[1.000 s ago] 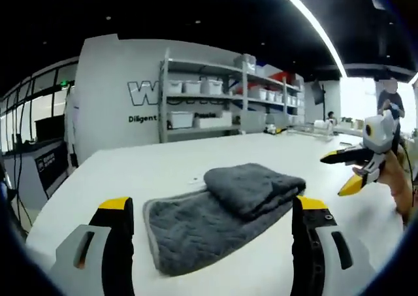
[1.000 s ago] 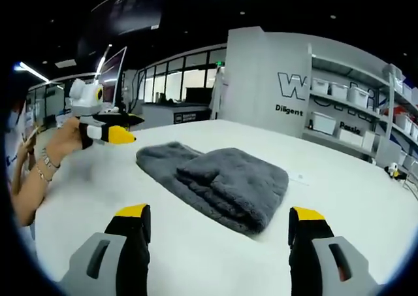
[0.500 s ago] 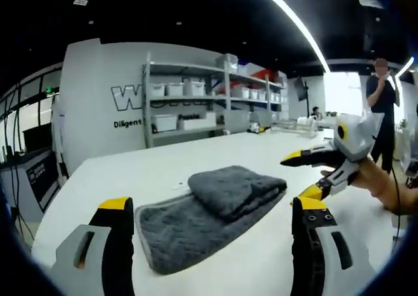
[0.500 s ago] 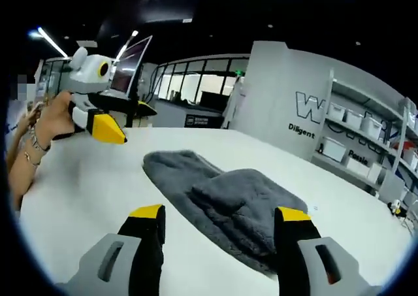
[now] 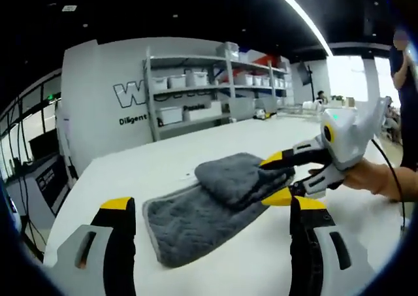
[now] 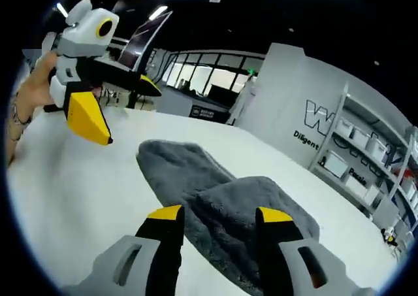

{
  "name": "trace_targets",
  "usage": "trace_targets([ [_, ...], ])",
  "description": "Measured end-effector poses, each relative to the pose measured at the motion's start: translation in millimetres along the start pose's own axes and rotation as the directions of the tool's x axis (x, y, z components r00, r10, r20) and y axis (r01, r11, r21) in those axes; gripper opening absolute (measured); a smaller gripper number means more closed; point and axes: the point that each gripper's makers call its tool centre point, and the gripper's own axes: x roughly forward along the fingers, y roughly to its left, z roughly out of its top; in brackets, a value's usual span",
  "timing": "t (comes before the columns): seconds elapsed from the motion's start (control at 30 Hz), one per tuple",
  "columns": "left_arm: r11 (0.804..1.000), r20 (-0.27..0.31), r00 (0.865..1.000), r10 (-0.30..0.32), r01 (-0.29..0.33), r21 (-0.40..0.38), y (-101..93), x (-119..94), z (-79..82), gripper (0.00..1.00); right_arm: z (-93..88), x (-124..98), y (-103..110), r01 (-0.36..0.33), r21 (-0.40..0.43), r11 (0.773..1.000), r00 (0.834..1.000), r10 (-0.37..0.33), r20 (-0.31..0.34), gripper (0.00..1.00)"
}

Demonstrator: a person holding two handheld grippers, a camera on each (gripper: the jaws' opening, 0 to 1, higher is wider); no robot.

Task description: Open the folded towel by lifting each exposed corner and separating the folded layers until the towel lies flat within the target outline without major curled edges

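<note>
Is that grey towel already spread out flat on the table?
No, the grey towel has a folded layer bunched on top of its lower layer.

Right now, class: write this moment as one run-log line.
towel: folded, grey, on white table | right gripper: open, jaws straddling towel's folded edge | left gripper: open, hovering beside towel

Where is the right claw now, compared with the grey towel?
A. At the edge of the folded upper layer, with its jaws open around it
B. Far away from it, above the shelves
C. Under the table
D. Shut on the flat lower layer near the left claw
A: in the left gripper view the right claw has one yellow tip above and one below the edge of the towel's folded layer.
</note>
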Motion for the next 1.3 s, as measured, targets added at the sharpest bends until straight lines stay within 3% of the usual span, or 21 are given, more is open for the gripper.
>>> trace_targets([
  [0.07,1.0,0.0,1.0,-0.023,0.023,-0.018,-3.0,1.7,-1.2,0.97,-0.7,7.7,-0.8,0.024,-0.033,0.999,1.0,-0.024,0.006,0.39],
  [0.27,0.997,0.002,0.999,-0.054,0.054,-0.052,-6.9,5.9,-4.4,0.97,-1.0,23.5,7.9,0.01,-0.099,0.995,1.0,-0.012,-0.02,0.39],
  [0.37,0.997,0.007,0.999,-0.052,0.052,-0.049,-7.4,5.6,-2.7,0.97,5.1,29.8,4.6,0.034,-0.115,0.993,0.999,-0.032,0.019,0.4],
  [0.53,0.997,-0.004,0.999,-0.052,0.052,-0.05,-6.8,7.4,-6.0,0.97,-10.8,42.3,3.2,0.048,-0.164,0.985,0.997,-0.057,-0.054,0.38],
  [0.63,0.997,-0.007,0.998,-0.06,0.06,-0.055,-8.5,8.1,-7.1,0.97,-15.4,45.2,0.2,0.062,-0.142,0.988,0.997,-0.068,-0.039,0.3],
  [0.7,0.996,-0.005,0.997,-0.071,0.07,-0.059,-10.8,8.2,-6.8,0.97,-18.2,43.2,-5.4,0.087,-0.122,0.989,0.995,-0.092,-0.039,0.16],
  [0.77,0.995,0.002,0.997,-0.08,0.08,-0.064,-13.3,8.0,-5.8,0.97,-12.8,40.8,-4.1,0.073,-0.114,0.991,0.997,-0.072,0.007,0.09],
  [1.13,0.994,-0.02,0.996,-0.087,0.086,-0.072,-13.8,10.8,-12.0,0.96,0.4,24.5,-17.9,0.108,-0.05,0.993,0.993,-0.105,0.062,0.05],
  [1.2,0.999,-0.032,0.999,-0.018,0.017,-0.033,-2.5,9.3,-11.7,0.93,3.6,17.6,-23.7,0.125,-0.012,0.992,0.989,-0.123,0.087,0.05],
  [1.27,0.995,-0.06,0.995,0.081,-0.078,0.058,9.8,4.8,-10.8,0.93,3.1,9.7,-27.7,0.131,0.012,0.991,0.986,-0.132,0.1,0.05],
  [1.3,0.993,-0.072,0.993,0.092,-0.087,0.077,10.6,3.9,-11.5,0.94,3.6,7.2,-29.0,0.134,0.012,0.991,0.985,-0.135,0.105,0.05],
])
